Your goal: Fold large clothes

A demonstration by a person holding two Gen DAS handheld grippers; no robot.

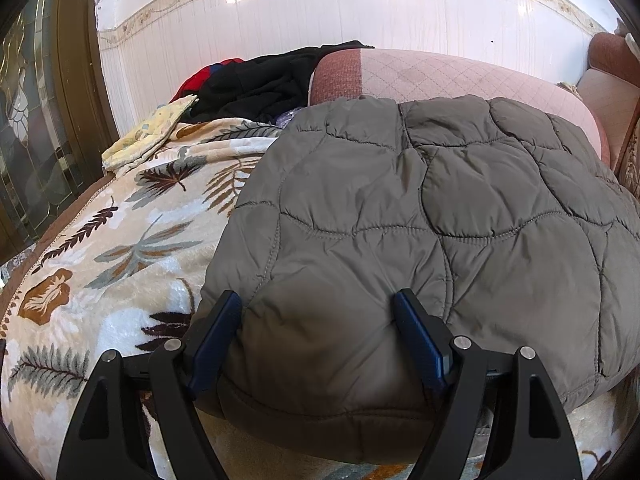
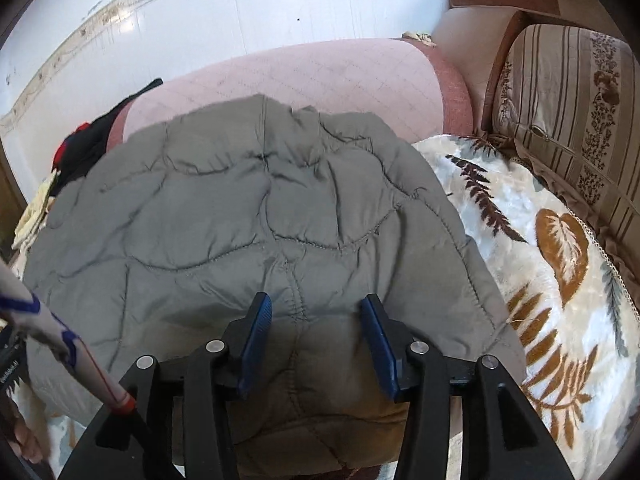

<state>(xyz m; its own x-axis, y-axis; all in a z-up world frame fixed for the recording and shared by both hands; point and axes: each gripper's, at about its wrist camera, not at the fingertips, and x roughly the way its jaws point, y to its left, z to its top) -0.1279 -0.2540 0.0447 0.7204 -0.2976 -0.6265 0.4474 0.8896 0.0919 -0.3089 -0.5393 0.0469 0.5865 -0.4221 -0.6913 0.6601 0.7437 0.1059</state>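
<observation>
A grey quilted jacket (image 1: 460,184) lies folded on a leaf-patterned blanket (image 1: 120,240), its far end up against the pink sofa back (image 1: 440,76). My left gripper (image 1: 318,300) stands open over the jacket's near left corner, and the padded edge bulges between its blue pads without looking pinched. In the right wrist view the same jacket (image 2: 240,200) fills the middle. My right gripper (image 2: 316,304) is open just above its near edge, with fabric under the gap and the pads not pressing on it.
A heap of black and red clothes (image 1: 260,84) and a yellow cloth (image 1: 148,136) lie at the back left. A striped cushion (image 2: 568,120) leans at the right. A person's patterned sleeve (image 2: 40,320) shows at the left. Bare blanket (image 2: 540,260) lies right of the jacket.
</observation>
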